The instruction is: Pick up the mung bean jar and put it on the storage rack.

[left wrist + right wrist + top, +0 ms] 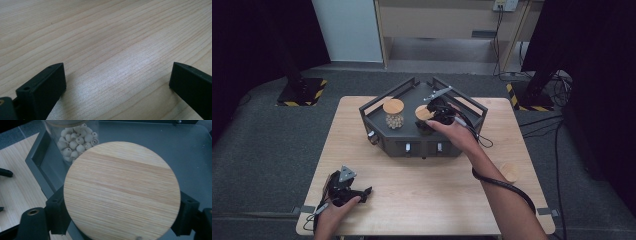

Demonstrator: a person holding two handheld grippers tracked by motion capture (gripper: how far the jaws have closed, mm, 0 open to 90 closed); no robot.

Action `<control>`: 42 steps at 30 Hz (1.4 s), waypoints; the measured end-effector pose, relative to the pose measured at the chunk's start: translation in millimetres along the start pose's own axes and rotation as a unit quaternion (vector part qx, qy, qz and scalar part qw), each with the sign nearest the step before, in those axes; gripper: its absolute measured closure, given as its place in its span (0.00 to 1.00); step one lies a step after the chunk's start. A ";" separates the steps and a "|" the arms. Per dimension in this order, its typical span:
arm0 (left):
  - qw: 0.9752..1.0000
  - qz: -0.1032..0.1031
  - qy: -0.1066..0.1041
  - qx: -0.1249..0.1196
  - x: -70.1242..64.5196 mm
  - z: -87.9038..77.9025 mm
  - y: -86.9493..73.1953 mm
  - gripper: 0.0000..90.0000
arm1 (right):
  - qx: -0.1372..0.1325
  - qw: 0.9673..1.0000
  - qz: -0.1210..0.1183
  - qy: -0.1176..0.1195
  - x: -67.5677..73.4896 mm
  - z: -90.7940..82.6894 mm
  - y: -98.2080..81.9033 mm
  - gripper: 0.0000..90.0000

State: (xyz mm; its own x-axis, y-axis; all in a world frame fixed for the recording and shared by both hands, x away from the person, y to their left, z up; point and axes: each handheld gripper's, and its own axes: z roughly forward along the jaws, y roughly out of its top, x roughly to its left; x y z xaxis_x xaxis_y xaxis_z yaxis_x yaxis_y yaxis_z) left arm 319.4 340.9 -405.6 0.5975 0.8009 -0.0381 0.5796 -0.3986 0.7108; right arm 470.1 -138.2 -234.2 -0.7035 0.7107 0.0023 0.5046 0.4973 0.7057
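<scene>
My right gripper point(432, 114) sits over the dark tray point(377, 122) in the middle of the frame. Its fingers point(56, 213) stand on both sides of the round wooden lid point(122, 191), a little apart. A jar of beads point(394, 114) stands just left. My left gripper point(357, 192) rests wide open and empty on the table point(427, 200), lower left.
</scene>
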 end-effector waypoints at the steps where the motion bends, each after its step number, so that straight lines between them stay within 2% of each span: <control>1: 1.000 0.000 0.000 0.000 0.0 0.0 0.0 0.00 | 0.001 1.000 -0.001 0.001 0.1 0.2 0.4 0.20; 8: 1.000 0.000 0.000 0.000 0.0 0.0 0.0 0.00 | 0.000 1.000 -0.019 -0.002 5.6 -5.0 -2.0 0.09; 11: 1.000 0.000 0.000 0.000 -0.1 0.0 0.0 0.00 | -0.006 1.000 -0.015 0.003 3.9 -11.5 -7.6 0.08; 20: 1.000 0.000 0.000 0.000 -0.1 0.0 0.0 0.00 | -0.015 1.000 -0.015 0.000 0.4 -35.3 -23.4 0.07; 24: 1.000 0.000 0.000 0.000 -0.2 0.0 0.0 0.00 | -0.017 1.000 -0.024 -0.003 1.3 -48.1 -27.2 0.06; 34: 1.000 0.000 0.000 0.000 -0.2 0.0 0.0 0.00 | -0.030 0.999 -0.017 -0.012 -0.2 -71.7 -41.5 0.07; 42: 1.000 0.000 0.000 0.000 -0.3 0.0 0.0 0.00 | -0.037 0.999 -0.013 -0.010 2.9 -91.1 -50.9 0.07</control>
State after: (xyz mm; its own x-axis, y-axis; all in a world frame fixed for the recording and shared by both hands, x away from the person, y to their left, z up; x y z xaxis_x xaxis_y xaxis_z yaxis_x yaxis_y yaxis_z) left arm 319.2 340.6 -405.6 0.5976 0.8009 -0.0368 0.5791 -0.3995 0.7106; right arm 396.8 -206.8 -205.6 -0.7053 0.7083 -0.0294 0.4481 0.4776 0.7557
